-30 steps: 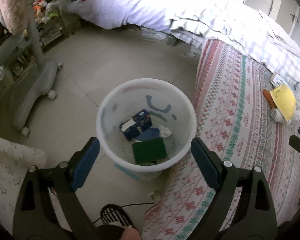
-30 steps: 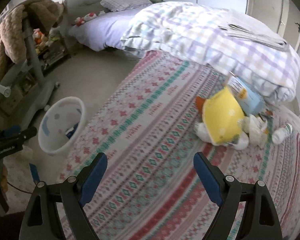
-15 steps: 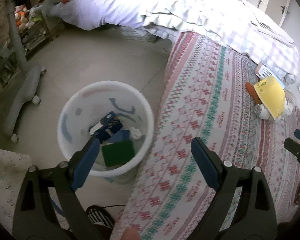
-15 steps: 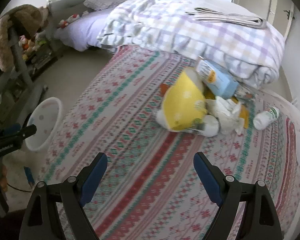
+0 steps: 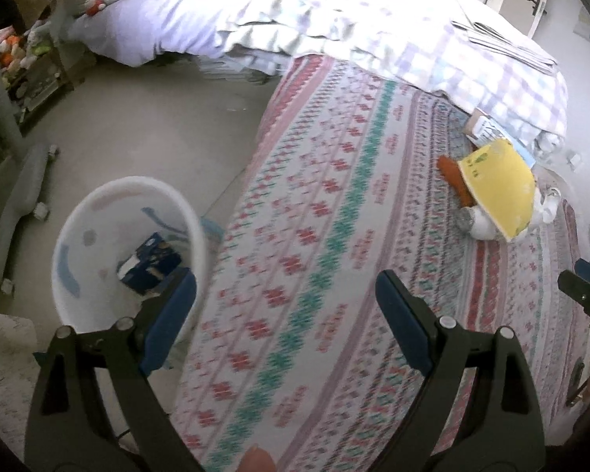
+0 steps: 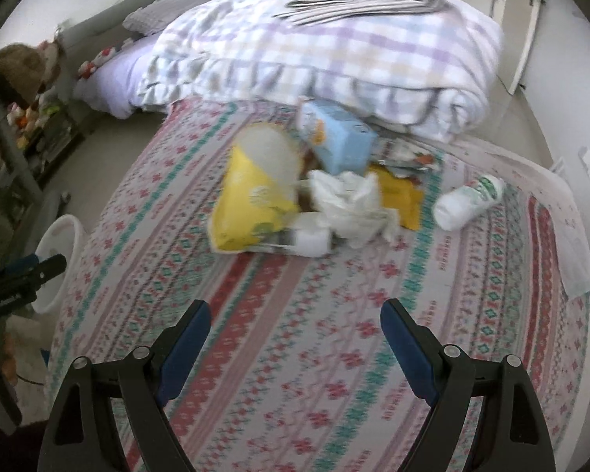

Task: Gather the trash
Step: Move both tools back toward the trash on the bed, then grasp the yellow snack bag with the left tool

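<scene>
Currently, both grippers point down over the patterned bed cover (image 6: 295,354). The left gripper (image 5: 285,306) has its fingers spread wide with nothing between them. The right gripper (image 6: 295,334) is likewise released and empty.

The trash lies in a heap on the bed cover, ahead of the right gripper: a yellow bag (image 6: 255,204), a light-blue carton (image 6: 338,141), crumpled white paper (image 6: 350,204), a flat yellow packet (image 6: 401,196) and a white bottle (image 6: 468,200) lying on its side, just beside the heap.

The white bin (image 5: 78,251) stands on the floor against the bed's edge, beside the left gripper, and contains a dark-blue box (image 5: 149,263).

A folded checked quilt (image 6: 334,59) lies beyond the heap.
</scene>
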`<state>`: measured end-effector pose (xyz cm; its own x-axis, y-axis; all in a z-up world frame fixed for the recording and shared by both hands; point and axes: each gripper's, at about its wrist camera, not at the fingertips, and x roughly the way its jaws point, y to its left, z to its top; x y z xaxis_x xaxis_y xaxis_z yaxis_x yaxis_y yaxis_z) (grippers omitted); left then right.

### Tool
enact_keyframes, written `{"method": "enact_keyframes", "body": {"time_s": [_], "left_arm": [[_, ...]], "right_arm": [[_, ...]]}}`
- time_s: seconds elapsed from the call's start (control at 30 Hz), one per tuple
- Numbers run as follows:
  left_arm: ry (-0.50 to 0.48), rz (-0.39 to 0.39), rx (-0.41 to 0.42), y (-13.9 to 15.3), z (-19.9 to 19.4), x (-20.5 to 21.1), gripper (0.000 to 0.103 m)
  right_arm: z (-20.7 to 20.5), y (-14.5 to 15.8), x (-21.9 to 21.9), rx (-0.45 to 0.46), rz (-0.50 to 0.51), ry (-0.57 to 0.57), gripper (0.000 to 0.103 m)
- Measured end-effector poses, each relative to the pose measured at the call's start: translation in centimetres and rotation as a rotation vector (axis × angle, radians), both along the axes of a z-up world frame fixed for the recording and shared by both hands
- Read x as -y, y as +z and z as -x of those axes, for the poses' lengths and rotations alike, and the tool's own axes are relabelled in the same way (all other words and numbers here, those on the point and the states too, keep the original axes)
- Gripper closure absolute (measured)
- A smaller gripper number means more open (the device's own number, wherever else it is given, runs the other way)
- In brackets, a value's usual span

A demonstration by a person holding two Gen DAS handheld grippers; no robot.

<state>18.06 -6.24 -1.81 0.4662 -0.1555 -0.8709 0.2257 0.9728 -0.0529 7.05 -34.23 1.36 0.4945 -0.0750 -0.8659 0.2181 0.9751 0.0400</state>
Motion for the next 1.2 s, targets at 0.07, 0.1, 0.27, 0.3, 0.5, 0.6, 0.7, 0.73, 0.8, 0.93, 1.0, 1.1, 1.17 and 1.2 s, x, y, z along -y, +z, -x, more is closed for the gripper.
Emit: {"method": "enact_keyframes", "body": {"time_s": [0.07, 0.1, 0.27, 0.3, 0.5, 0.6, 0.7, 0.73, 0.8, 0.93, 1.0, 1.1, 1.17, 1.2], "left_arm": [[-0.011, 0.008, -0.006, -0.2, -0.2, 1.1, 0.011], [-0.018, 0.010, -0.008, -0.3, -0.2, 1.7, 0.011], [-0.068, 0.033, -0.004, -0.8, -0.2, 5.2, 0.011], [-0.074, 0.041, -0.004, -0.8, -0.2, 5.7, 0.011], [-0.148, 0.147, 0.021, -0.2, -0.3, 11.0, 0.011], [-0.194, 0.175, 0.065, 0.5, -0.2, 13.8, 0.011], [-0.232, 0.185, 0.113, 0.6, -0.3, 16.1, 0.011], [-0.240, 0.186, 0.126, 0.4, -0.2, 16.7, 0.011], [-0.252, 0.200, 0.152, -0.1, -0.2, 17.6, 0.011], [-0.241, 0.222, 0.140, -1.4, -1.0, 18.6, 0.021], [-0.239, 0.236, 0.127, -1.9, -1.3, 18.8, 0.025], [-0.250, 0.249, 0.125, -2.0, -1.5, 18.8, 0.034], [-0.249, 0.246, 0.122, -2.0, -1.4, 18.6, 0.041], [-0.246, 0.248, 0.121, -2.0, -1.4, 18.5, 0.043]], "right_arm": [[0.5, 0.0, 1.4, 0.004, -0.014, -0.027, 0.014], [0.6, 0.0, 2.3, 0.005, -0.022, -0.044, 0.014], [1.1, -0.2, 5.6, 0.001, -0.056, -0.101, 0.014], [1.2, -0.2, 6.2, 0.000, -0.061, -0.112, 0.014], [1.5, -0.4, 9.0, 0.000, -0.072, -0.167, 0.014], [1.8, -0.6, 10.4, 0.005, -0.087, -0.204, 0.014], [2.1, -0.7, 12.1, 0.016, -0.113, -0.243, 0.014], [2.2, -0.6, 12.5, 0.021, -0.122, -0.256, 0.014], [2.2, -0.6, 13.2, 0.033, -0.136, -0.279, 0.014], [2.0, -1.0, 14.4, 0.048, -0.174, -0.318, 0.014], [1.7, -1.3, 14.7, 0.049, -0.187, -0.324, 0.014], [1.2, -1.7, 14.5, 0.042, -0.185, -0.315, 0.014], [0.8, -1.8, 14.4, 0.042, -0.182, -0.303, 0.014], [0.4, -1.9, 14.4, 0.043, -0.183, -0.298, 0.014]]}}
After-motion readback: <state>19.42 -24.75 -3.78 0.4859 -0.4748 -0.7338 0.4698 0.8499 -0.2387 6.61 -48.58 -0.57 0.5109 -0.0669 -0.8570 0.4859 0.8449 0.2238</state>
